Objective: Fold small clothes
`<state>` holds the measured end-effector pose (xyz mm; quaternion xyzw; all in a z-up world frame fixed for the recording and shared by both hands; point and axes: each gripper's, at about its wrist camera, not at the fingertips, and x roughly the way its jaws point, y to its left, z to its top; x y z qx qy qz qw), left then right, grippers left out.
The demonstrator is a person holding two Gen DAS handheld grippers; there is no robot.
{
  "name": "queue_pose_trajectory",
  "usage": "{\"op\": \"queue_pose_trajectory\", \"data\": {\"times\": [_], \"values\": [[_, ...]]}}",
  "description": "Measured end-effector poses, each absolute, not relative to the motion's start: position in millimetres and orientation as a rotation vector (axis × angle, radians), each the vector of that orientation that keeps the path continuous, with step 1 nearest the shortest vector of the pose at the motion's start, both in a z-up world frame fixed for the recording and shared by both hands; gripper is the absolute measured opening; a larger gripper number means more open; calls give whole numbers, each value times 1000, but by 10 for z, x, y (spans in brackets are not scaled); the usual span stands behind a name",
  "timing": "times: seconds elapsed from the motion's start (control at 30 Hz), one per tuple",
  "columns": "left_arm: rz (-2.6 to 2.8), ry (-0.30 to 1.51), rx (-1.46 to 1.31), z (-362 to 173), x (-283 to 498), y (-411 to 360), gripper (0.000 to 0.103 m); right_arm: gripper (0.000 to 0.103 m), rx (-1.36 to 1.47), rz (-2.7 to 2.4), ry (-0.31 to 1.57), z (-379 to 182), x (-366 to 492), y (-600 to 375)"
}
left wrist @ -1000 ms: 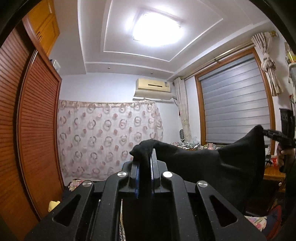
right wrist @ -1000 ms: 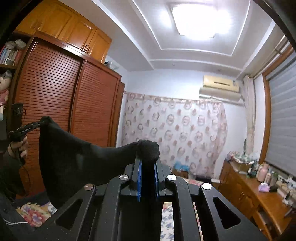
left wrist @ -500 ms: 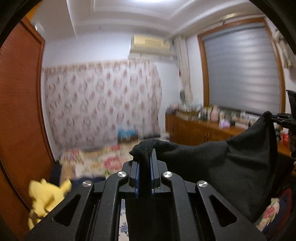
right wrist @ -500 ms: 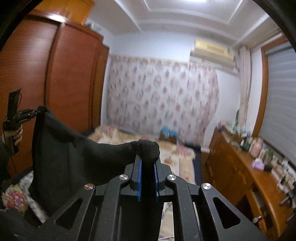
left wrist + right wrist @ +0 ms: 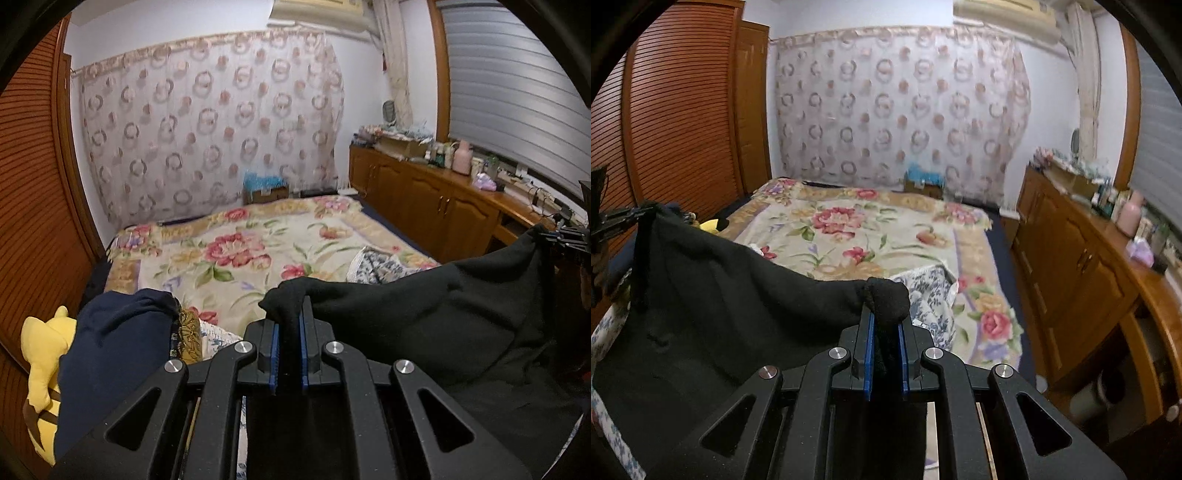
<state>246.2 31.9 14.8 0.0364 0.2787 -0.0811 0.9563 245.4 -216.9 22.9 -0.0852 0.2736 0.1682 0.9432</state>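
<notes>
A black garment (image 5: 436,314) hangs stretched between both grippers above the flowered bed (image 5: 236,254). My left gripper (image 5: 287,325) is shut on one corner of it. My right gripper (image 5: 885,321) is shut on the other corner; the black garment (image 5: 713,317) sags to the left of it. The right gripper also shows at the far right of the left wrist view (image 5: 565,236), and the left gripper at the far left of the right wrist view (image 5: 617,218). A blue-and-white patterned garment (image 5: 931,295) lies on the bed beyond the black one.
A navy garment (image 5: 110,354) and a yellow plush toy (image 5: 40,354) lie at the bed's left side. A slatted wooden wardrobe (image 5: 683,122) stands on the left. A wooden cabinet (image 5: 1082,266) with bottles runs along the right. A curtain (image 5: 207,122) hangs behind.
Both grippers have tipped down from facing the ceiling to facing the bed, with the black garment still held between them.
</notes>
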Motion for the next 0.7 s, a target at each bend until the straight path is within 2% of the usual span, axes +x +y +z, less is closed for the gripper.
{"op": "queue_pose_trajectory", "data": {"times": [0.33, 0.4, 0.47, 0.53, 0.6, 0.7], "values": [[-181, 702, 85, -261, 2867, 276, 12, 11, -151, 358, 686, 69, 3100, -2429], [-184, 721, 87, -286, 2886, 273, 19, 11, -156, 355, 701, 41, 3219, -2420], [-186, 731, 78, -298, 2850, 285, 33, 11, -159, 348, 701, 56, 3221, -2410], [-215, 740, 59, -294, 2783, 295, 43, 15, -159, 335, 706, 25, 3179, -2408], [-231, 751, 56, -295, 2708, 299, 45, 18, -159, 326, 707, -29, 3180, -2415], [-247, 772, 41, -331, 2520, 291, 57, 27, -165, 315, 707, -89, 3160, -2427]]}}
